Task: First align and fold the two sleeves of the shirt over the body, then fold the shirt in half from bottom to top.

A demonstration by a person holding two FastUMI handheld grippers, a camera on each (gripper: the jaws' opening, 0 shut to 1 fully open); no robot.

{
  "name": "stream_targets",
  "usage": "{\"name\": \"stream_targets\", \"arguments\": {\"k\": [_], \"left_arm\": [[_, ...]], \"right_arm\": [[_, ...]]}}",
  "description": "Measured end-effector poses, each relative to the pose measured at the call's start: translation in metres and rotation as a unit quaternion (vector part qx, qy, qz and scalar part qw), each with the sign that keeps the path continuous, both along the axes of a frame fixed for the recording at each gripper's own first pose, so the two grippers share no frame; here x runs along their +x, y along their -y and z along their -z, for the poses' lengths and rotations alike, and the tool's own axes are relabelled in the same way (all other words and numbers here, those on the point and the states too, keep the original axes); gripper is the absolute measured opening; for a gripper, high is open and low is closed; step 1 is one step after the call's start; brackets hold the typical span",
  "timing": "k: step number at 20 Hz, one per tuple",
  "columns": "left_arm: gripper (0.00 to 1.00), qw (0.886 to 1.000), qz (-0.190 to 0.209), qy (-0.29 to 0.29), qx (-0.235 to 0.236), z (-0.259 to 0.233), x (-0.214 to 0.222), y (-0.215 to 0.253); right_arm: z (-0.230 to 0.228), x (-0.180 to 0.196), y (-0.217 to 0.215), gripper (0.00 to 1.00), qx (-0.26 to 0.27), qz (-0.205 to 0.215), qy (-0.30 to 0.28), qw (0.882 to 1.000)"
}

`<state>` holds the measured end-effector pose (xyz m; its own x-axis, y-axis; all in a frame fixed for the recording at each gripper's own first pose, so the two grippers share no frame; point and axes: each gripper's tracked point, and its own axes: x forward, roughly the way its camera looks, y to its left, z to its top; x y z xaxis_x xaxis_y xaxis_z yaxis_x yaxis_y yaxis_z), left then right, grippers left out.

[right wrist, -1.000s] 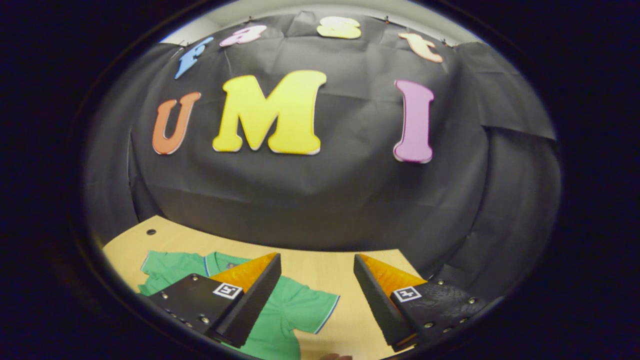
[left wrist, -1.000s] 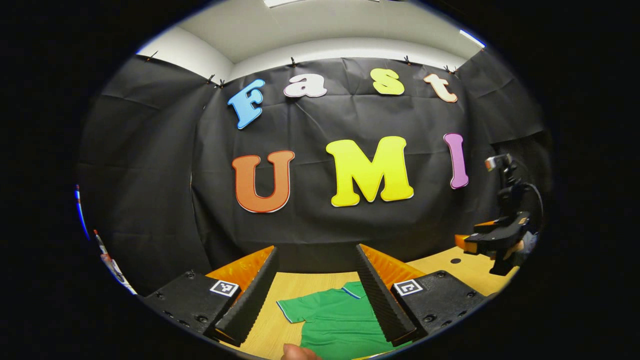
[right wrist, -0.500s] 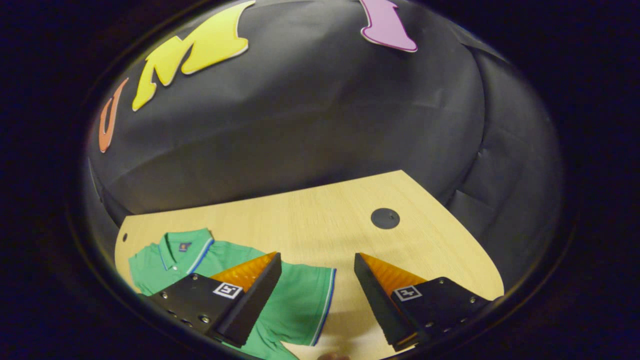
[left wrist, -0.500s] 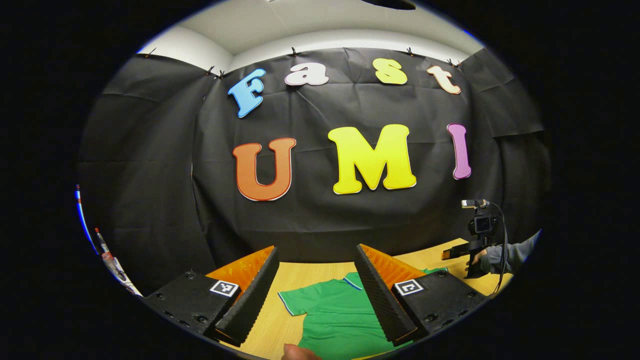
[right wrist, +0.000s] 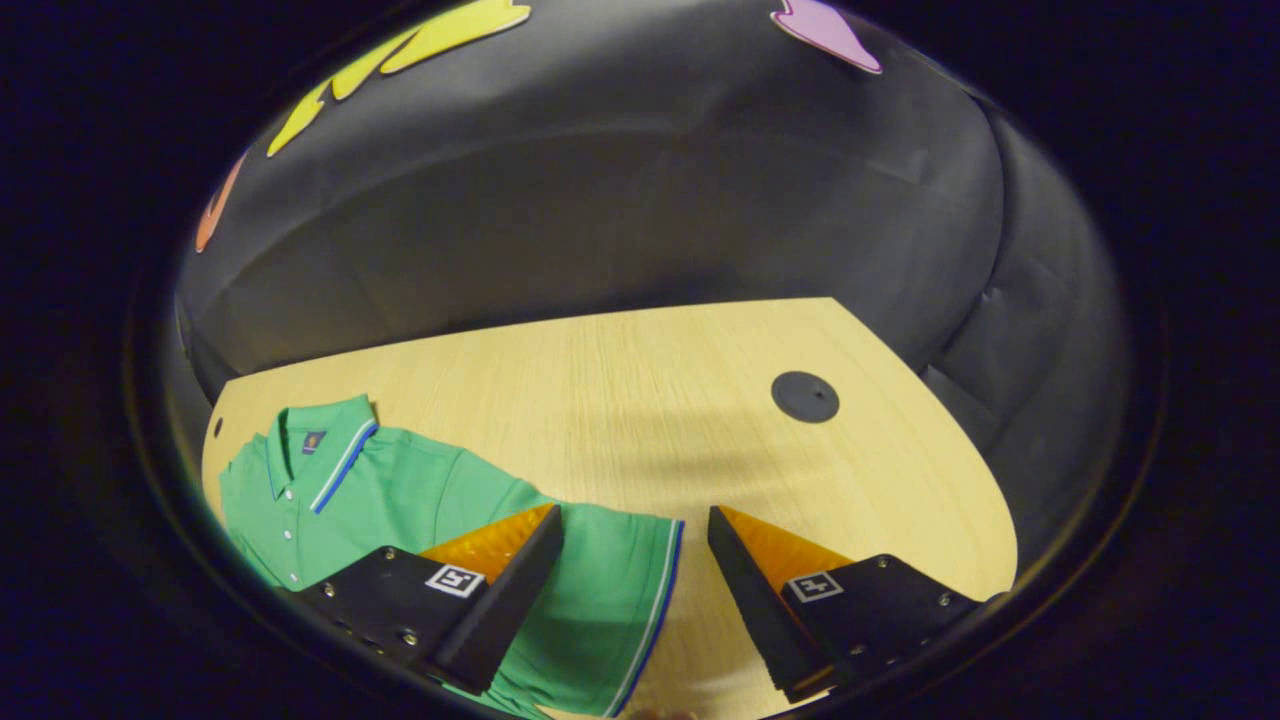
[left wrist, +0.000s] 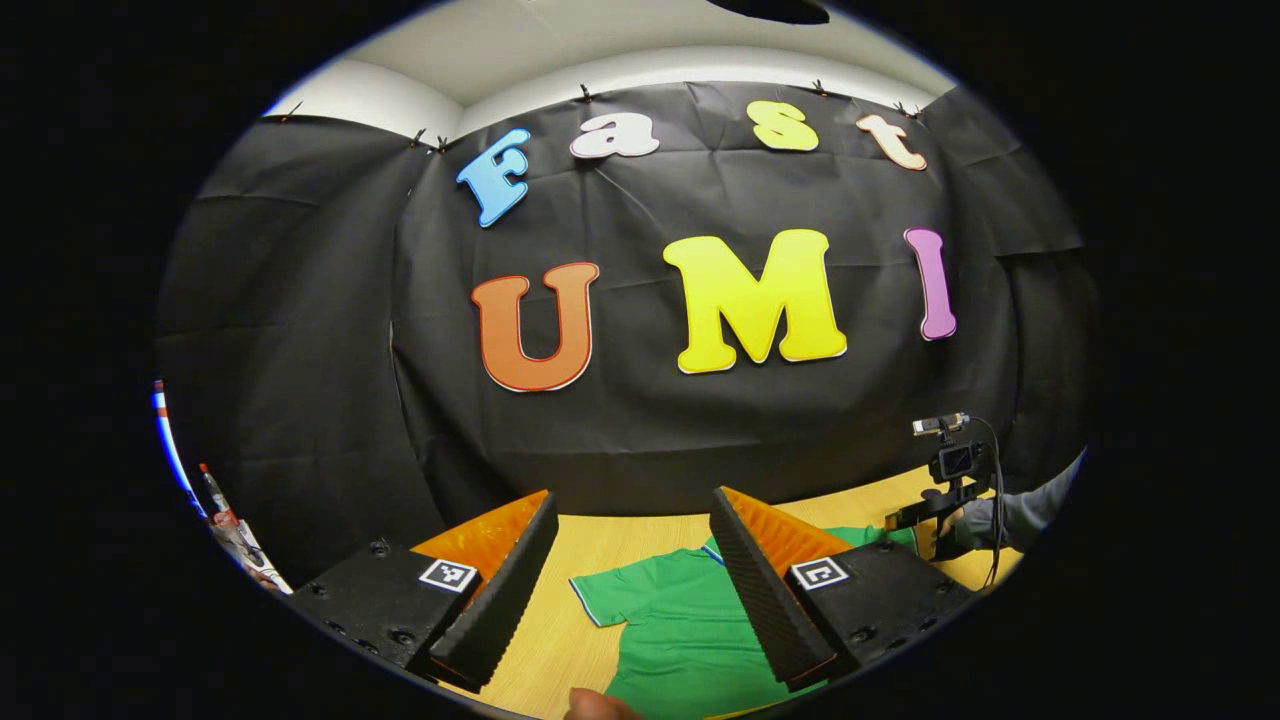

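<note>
Shirt (right wrist: 420,500), green with a striped collar and sleeve hem, lies flat and unfolded on the pale wooden table (right wrist: 620,400); in the right gripper view its sleeve (right wrist: 610,590) spreads out just below my right gripper (right wrist: 635,535), whose fingers stand wide apart and hold nothing. My left gripper (left wrist: 633,518) is likewise spread wide and empty, above the shirt's other sleeve (left wrist: 605,598) and chest. In the left gripper view the right gripper and my sleeved hand (left wrist: 985,520) show at the shirt's far side, and a round dark cap (right wrist: 805,396) sits in the tabletop well apart from the shirt.
</note>
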<state>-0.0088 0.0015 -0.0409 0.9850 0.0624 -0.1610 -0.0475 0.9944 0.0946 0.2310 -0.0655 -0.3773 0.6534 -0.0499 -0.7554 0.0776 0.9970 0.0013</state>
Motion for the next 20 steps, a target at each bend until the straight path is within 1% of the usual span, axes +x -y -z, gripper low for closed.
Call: {"name": "stream_targets", "arguments": {"k": [1,2,3,5,6,8,10,11,14,15,16,20], "left_arm": [[0.99,1.0,-0.001,-0.002,-0.001,0.002,0.002,-0.001],[1.0,1.0,-0.003,-0.005,-0.002,0.004,0.001,0.0],[0.99,1.0,-0.004,-0.009,-0.004,0.006,0.001,-0.001],[0.99,1.0,-0.007,-0.017,-0.01,0.012,0.002,-0.002],[1.0,1.0,-0.009,-0.021,-0.013,0.015,0.002,-0.001],[1.0,0.999,-0.01,-0.028,-0.016,0.019,0.001,-0.002],[0.99,0.999,-0.01,-0.03,-0.014,0.021,0.001,-0.004],[1.0,0.999,-0.011,-0.031,-0.012,0.021,0.001,-0.005],[1.0,0.999,-0.012,-0.029,-0.008,0.019,0.0,-0.01],[0.99,0.999,-0.012,-0.029,-0.008,0.02,-0.001,-0.012],[0.99,0.999,-0.011,-0.03,-0.008,0.02,-0.001,-0.014],[0.99,1.0,-0.013,-0.025,-0.001,0.017,-0.002,-0.02]], "right_arm": [[-0.001,0.0,0.001,0.94,0.001,-0.005,0.007,1.0],[0.004,0.002,0.0,0.98,0.003,-0.004,0.003,1.0],[0.0,0.0,-0.001,0.96,0.004,-0.006,0.01,1.0],[-0.002,-0.001,0.0,0.96,0.0,-0.001,0.002,1.0],[0.001,0.004,0.0,0.79,0.008,-0.001,0.0,1.0],[-0.001,0.003,-0.01,0.44,0.024,0.0,0.0,1.0],[-0.006,0.009,-0.014,0.16,0.029,0.004,0.003,1.0],[-0.002,0.004,-0.016,0.02,0.026,0.006,0.006,1.0],[-0.002,0.003,-0.021,0.02,0.002,-0.011,0.008,1.0],[-0.006,0.002,-0.026,0.05,0.001,-0.016,0.005,1.0],[-0.006,0.002,-0.029,0.01,0.0,-0.019,0.006,1.0],[-0.014,0.0,-0.04,0.01,0.008,-0.017,0.017,1.0]]}}
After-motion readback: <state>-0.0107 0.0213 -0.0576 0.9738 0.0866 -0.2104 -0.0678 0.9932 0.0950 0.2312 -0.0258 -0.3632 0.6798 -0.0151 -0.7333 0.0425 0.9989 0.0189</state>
